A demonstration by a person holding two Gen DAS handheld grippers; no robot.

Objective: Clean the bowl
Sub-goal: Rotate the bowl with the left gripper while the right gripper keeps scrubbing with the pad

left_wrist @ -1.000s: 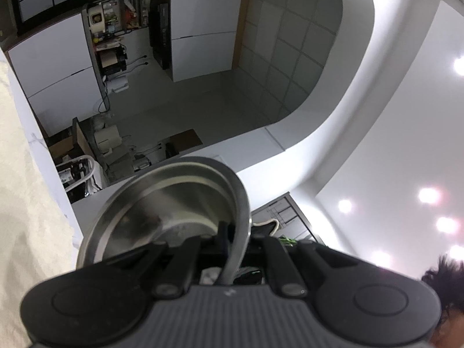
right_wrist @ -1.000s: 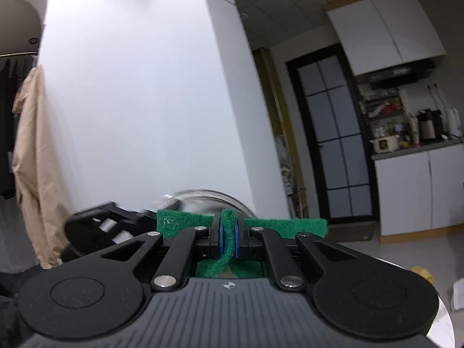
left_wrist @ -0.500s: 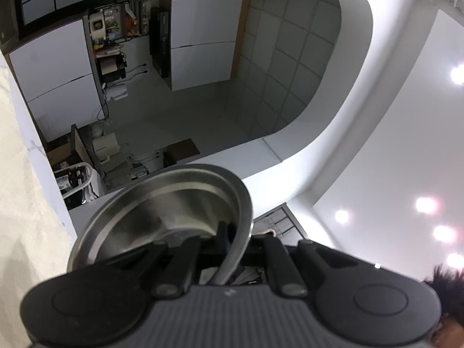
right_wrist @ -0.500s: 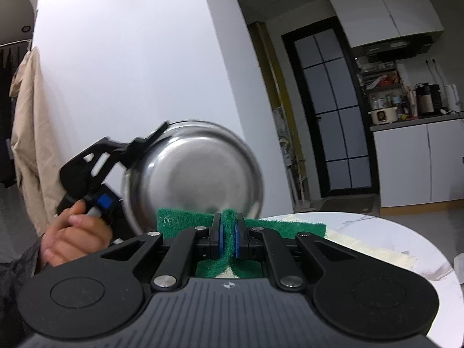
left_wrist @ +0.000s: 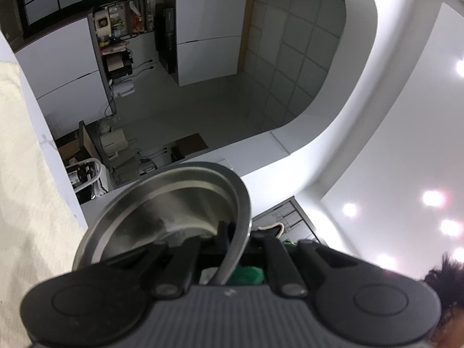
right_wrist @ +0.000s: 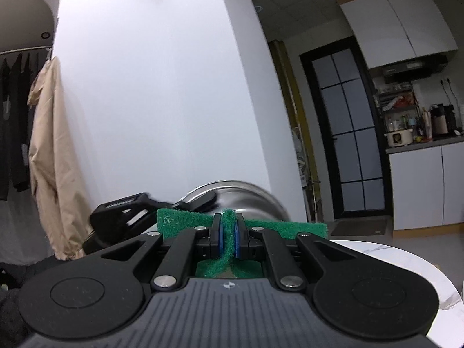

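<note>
Bowl (right_wrist: 232, 197) has dropped behind right tool's (right_wrist: 228, 232) green pad (right_wrist: 174, 223).

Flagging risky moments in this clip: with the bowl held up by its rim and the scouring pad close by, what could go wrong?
1. The left gripper pinches only the steel bowl rim, so scrubbing pressure could twist it loose.
2. The right gripper holds the green scouring pad by a narrow fold, which may slip.

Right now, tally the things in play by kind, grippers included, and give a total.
Steel bowl: 1
Green scouring pad: 1
Grippers: 2, the left gripper and the right gripper
Total: 4
</note>
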